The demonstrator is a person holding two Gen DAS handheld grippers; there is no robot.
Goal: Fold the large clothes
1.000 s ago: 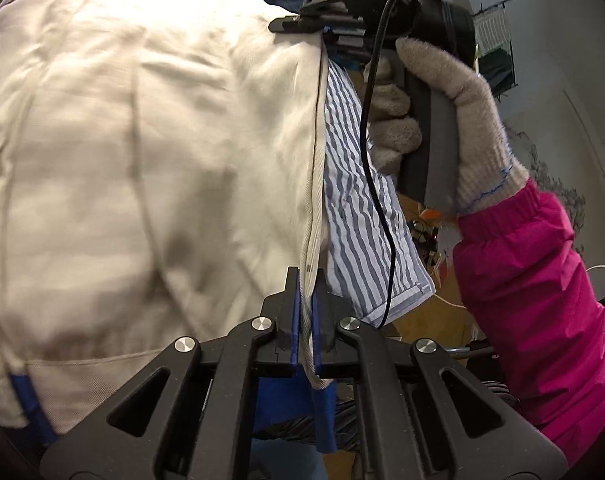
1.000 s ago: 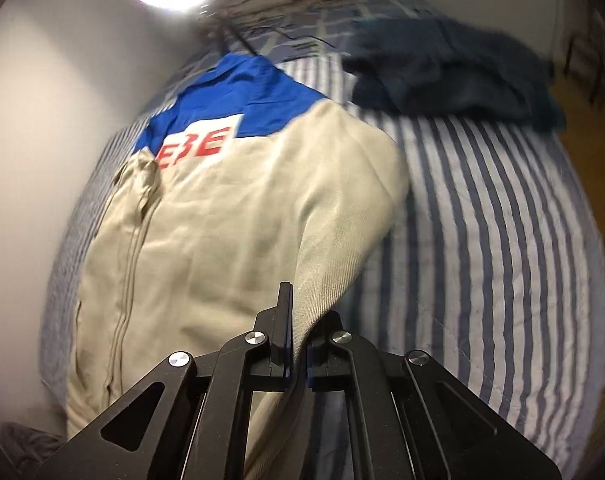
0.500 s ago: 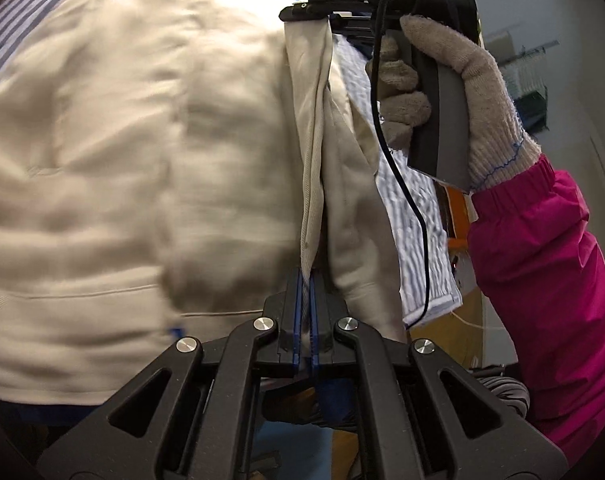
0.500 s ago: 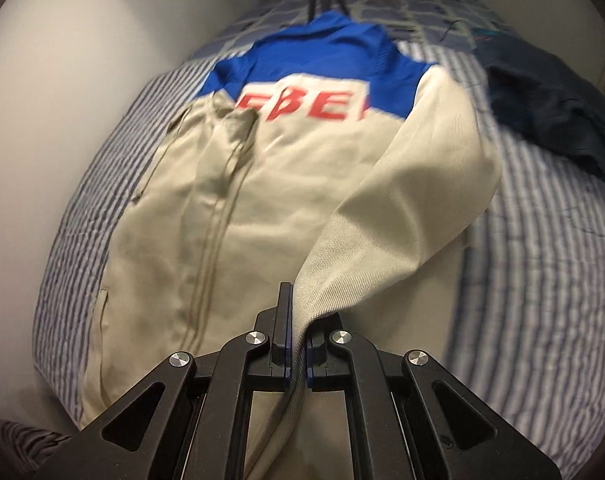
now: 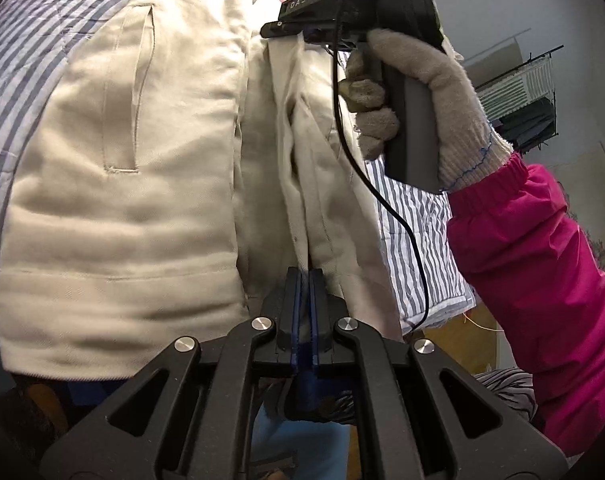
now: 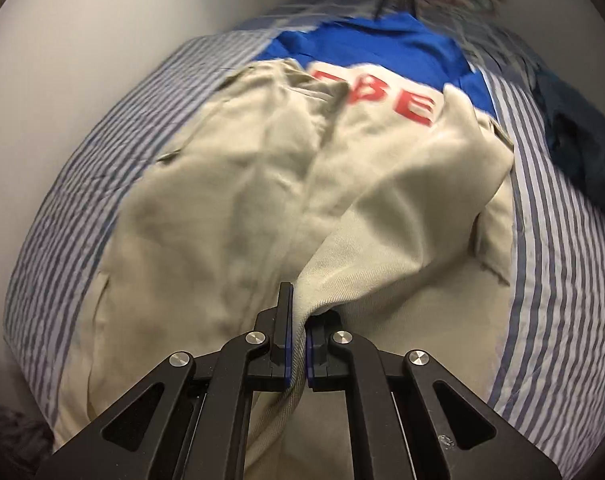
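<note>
A large beige jacket (image 6: 238,208) with a blue yoke and red letters lies on a striped bed. My left gripper (image 5: 304,280) is shut on the jacket's (image 5: 114,200) edge near the hem. My right gripper (image 6: 298,320) is shut on a fold of the same beige cloth further up and holds it over the jacket's middle. In the left wrist view the right gripper (image 5: 286,32) shows at the top, held by a gloved hand, with the edge stretched between the two grippers.
The striped bed sheet (image 6: 558,280) lies under the jacket. A dark blue garment (image 6: 582,152) lies at the right of the bed. A pale wall (image 6: 82,40) runs along the left. A clothes rack (image 5: 518,92) stands far off.
Both grippers have carried the jacket's right edge leftward over its body. The folded flap now covers more of the front, and the camera views have swung toward the jacket's centre.
</note>
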